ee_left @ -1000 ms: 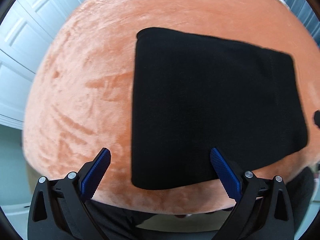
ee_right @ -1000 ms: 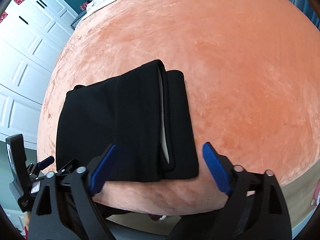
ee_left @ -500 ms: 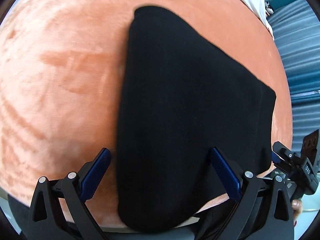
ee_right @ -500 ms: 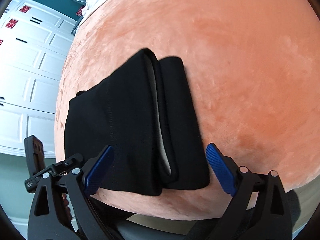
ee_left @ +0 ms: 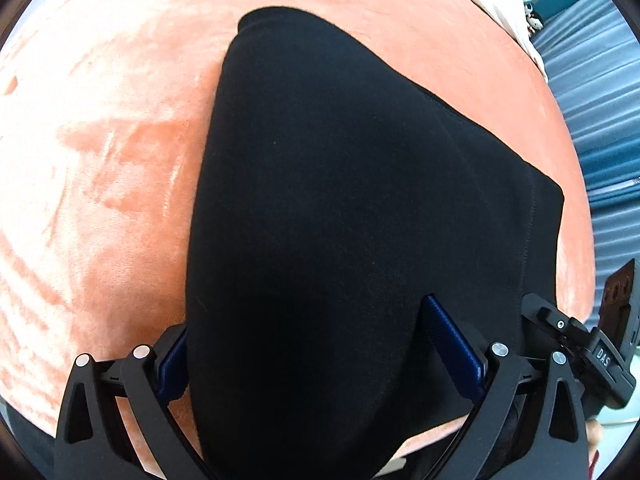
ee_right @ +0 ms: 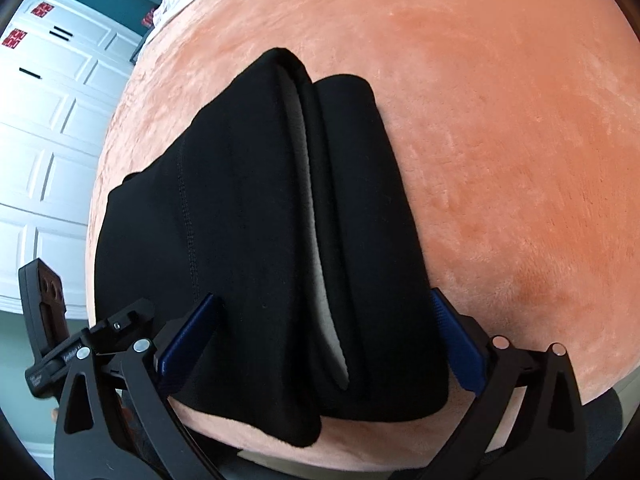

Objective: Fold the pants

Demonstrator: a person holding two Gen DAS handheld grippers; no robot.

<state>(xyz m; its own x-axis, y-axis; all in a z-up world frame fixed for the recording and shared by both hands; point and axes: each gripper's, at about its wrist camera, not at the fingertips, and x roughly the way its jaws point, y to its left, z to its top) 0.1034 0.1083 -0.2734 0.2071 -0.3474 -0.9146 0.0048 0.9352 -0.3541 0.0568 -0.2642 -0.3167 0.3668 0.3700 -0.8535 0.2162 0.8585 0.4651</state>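
The black pants point(ee_left: 352, 208) lie folded into a thick stack on an orange plush blanket point(ee_left: 100, 168). In the right wrist view the pants point(ee_right: 240, 220) show stacked layers with a grey inner lining along the open edge. My left gripper point(ee_left: 308, 344) is open, its blue pads straddling the near left end of the stack; the left pad is partly hidden behind the cloth. My right gripper point(ee_right: 324, 328) is open, its pads straddling the near right end. Neither pinches the cloth.
White panelled cabinet doors point(ee_right: 44, 152) stand to the left of the bed. A white sheet point(ee_left: 500, 0) and blue-grey slatted surface point(ee_left: 600, 120) lie at the far right. The right gripper's body point(ee_left: 592, 352) shows in the left view.
Both grippers have moved forward and down onto the near edge of the folded pants, so the stack now sits between each pair of open fingers. The pants have not shifted.
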